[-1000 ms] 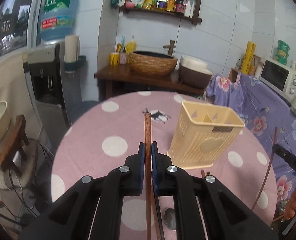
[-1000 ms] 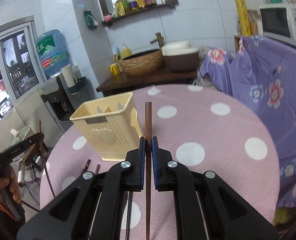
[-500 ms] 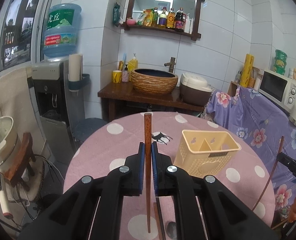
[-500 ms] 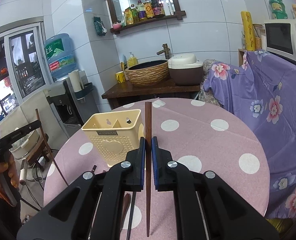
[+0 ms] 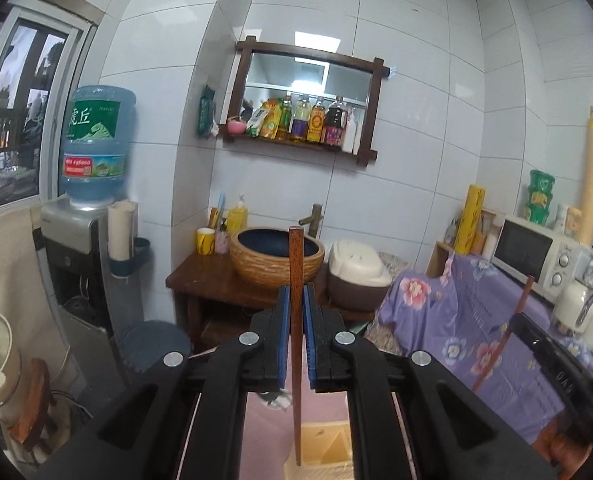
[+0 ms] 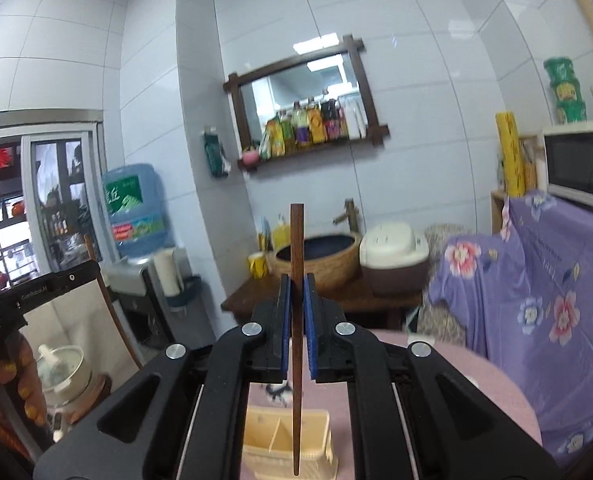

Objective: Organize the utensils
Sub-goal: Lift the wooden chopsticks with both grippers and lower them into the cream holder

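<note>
My left gripper (image 5: 295,300) is shut on a brown wooden chopstick (image 5: 296,264) that stands upright. Its thin lower end hangs over the cream utensil basket (image 5: 328,450) seen low between the gripper arms. My right gripper (image 6: 295,288) is shut on a second brown chopstick (image 6: 296,240), also upright, with its tip over the same divided basket (image 6: 284,440) on the pink dotted table (image 6: 492,384). The right gripper and its chopstick also show at the right edge of the left wrist view (image 5: 520,312); the left one shows at the left edge of the right wrist view (image 6: 96,276).
Beyond the table stands a wooden stand with a woven basin (image 5: 276,256) and a rice cooker (image 5: 356,268). A water dispenser (image 5: 92,208) is at the left. A purple floral cover (image 6: 536,280) and a microwave (image 5: 536,256) are at the right.
Both grippers have risen and tilted up with their chopsticks, so the room wall fills the views. The basket has dropped to the bottom of each view, under the chopstick tips.
</note>
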A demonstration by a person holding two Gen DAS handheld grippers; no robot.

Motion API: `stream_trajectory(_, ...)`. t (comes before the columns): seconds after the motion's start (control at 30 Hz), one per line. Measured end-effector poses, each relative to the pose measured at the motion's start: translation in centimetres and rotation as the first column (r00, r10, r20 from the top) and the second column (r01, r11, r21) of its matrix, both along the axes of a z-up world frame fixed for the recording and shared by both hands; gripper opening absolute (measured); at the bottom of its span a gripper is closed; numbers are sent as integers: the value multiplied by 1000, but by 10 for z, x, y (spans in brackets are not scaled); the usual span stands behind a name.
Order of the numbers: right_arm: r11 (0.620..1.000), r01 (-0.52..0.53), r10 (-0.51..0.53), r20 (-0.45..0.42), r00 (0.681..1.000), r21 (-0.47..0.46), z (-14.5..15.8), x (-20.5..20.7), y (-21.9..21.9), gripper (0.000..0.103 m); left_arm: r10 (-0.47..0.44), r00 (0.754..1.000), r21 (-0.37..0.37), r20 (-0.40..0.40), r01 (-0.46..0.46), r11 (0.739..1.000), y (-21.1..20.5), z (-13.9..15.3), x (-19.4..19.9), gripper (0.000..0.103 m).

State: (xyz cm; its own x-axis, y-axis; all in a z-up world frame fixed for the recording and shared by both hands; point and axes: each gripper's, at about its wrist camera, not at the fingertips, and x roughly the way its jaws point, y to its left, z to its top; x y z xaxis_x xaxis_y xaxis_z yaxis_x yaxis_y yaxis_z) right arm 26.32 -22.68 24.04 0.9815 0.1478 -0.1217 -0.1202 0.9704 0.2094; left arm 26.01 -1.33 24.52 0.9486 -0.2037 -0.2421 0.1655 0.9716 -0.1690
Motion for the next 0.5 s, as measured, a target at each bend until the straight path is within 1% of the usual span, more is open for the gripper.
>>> stream_trajectory(0.03,1000,17,-17,15,1000,-2,4,8,5,7,-18,1000,-14,-15,18,1000,-7,1,8,8)
stream_trajectory(0.1,999,36,-35,15,999,-15,4,23,14,7,-23,999,-6,-30,23,1000,-20,-6,18,8)
stream_trajectory(0.17,999,46,-46,1,999,-17,-8,37,21,7,-7,1000,18,-30,8,1000,-30,-20,26,8)
stream_trajectory(0.27,997,66,-67,-27,997,-31,-41,51,28,7,1,998,20,-65,0,1000,-37,-52,39,8)
stream_trajectory(0.37,997,68,-70,-93,993,-20,-79,62,28,7,1,991,18,-132,1,1000,-40,-90,48,8)
stream_trajectory(0.43,998,65,-68,-130,989,-28,-99,66,30,7,3,985,26,-173,1,1000,-40,-110,53,8)
stream_trajectory(0.5,998,59,-64,-147,987,-34,-113,66,31,7,-6,978,22,-210,11,1000,-39,-128,56,8)
